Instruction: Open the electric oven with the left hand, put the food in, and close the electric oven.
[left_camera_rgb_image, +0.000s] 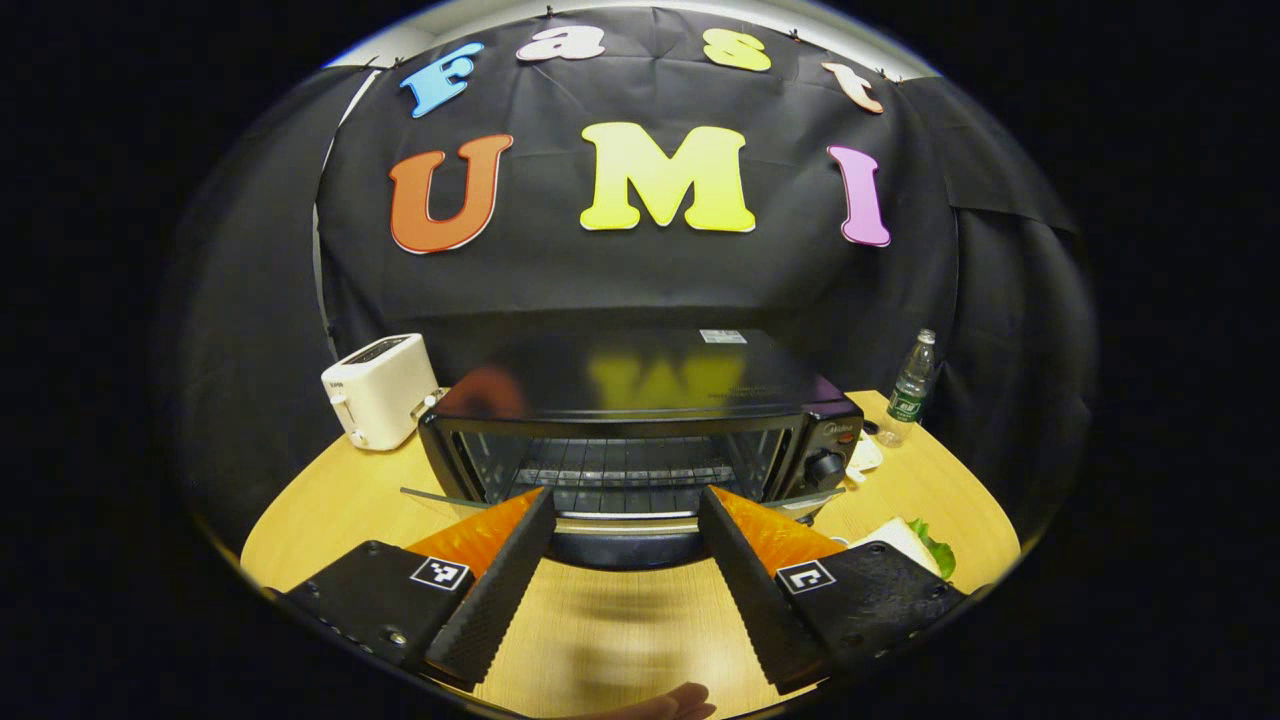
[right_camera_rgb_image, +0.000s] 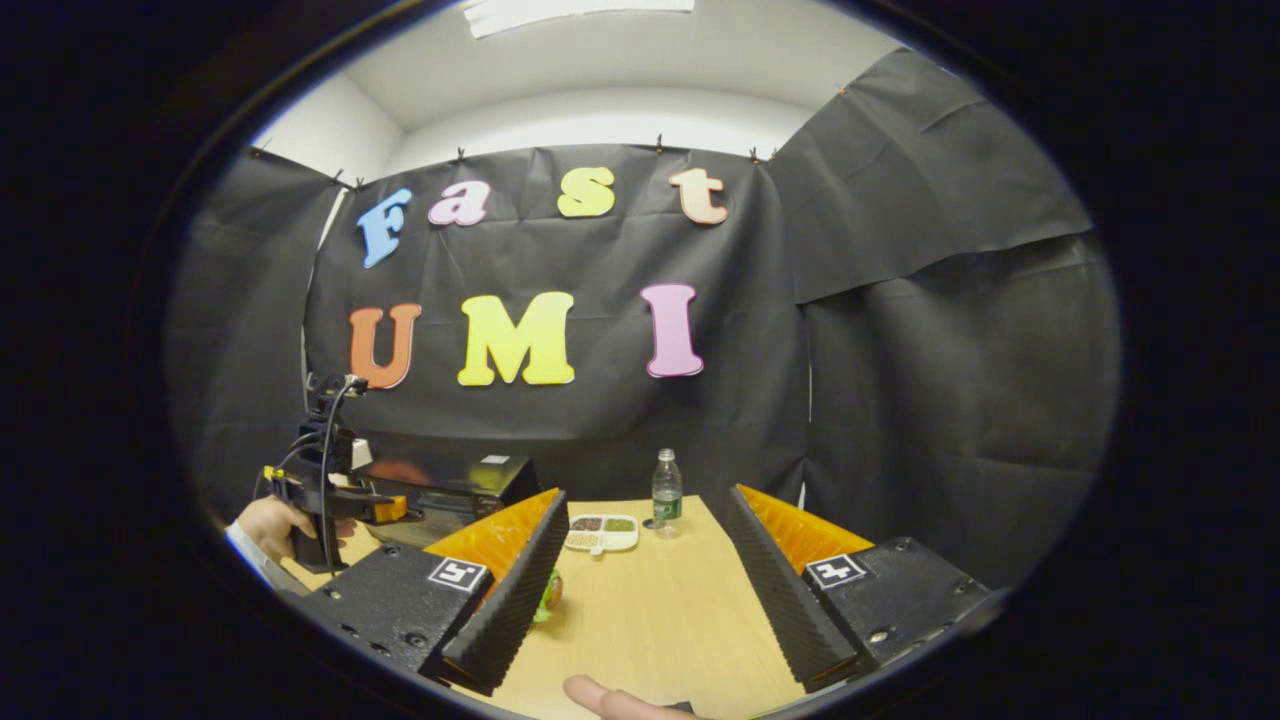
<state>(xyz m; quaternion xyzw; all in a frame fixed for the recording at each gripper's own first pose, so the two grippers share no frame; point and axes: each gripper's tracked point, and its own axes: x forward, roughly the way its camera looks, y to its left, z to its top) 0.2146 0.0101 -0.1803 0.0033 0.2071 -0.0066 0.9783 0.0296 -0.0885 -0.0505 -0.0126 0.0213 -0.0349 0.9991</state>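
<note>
Electric oven (left_camera_rgb_image: 640, 420) sits mid-bench, far side, against the black cloth wall, door (left_camera_rgb_image: 610, 515) dropped open toward the near side, one wire rack (left_camera_rgb_image: 625, 470) visible inside, one knob (left_camera_rgb_image: 825, 467) on its right panel. Left gripper (left_camera_rgb_image: 625, 510) faces it head on, fingers (left_camera_rgb_image: 495, 590) released and spread wide, holding nothing, tips just at the open door's edge; cannot tell if they touch it. Food, a sandwich with green lettuce (left_camera_rgb_image: 920, 545), lies on the wooden bench (left_camera_rgb_image: 620, 630) near right of the oven, partly hidden behind the left gripper's right finger. One white toaster (left_camera_rgb_image: 380, 390) stands left of the oven, just beside it. One water bottle (left_camera_rgb_image: 910, 390) with a green label stands far right, apart from the oven. One small white item (left_camera_rgb_image: 865, 455) lies between bottle and oven, too small to tell. In the right gripper view the right gripper (right_camera_rgb_image: 640, 545) hangs over the bench, fingers (right_camera_rgb_image: 510, 590) released, wide apart, empty. One white divided tray (right_camera_rgb_image: 602, 533) with dark and green contents lies between its fingers, far off, bottle (right_camera_rgb_image: 666, 492) just right of it. Bit of green food (right_camera_rgb_image: 548, 592) peeks out beside its left finger. Left gripper (right_camera_rgb_image: 340, 495) shows far left, in a hand (right_camera_rgb_image: 272, 525), in front of the oven (right_camera_rgb_image: 450, 478). One fingertip (right_camera_rgb_image: 600, 697) at the near edge.
</note>
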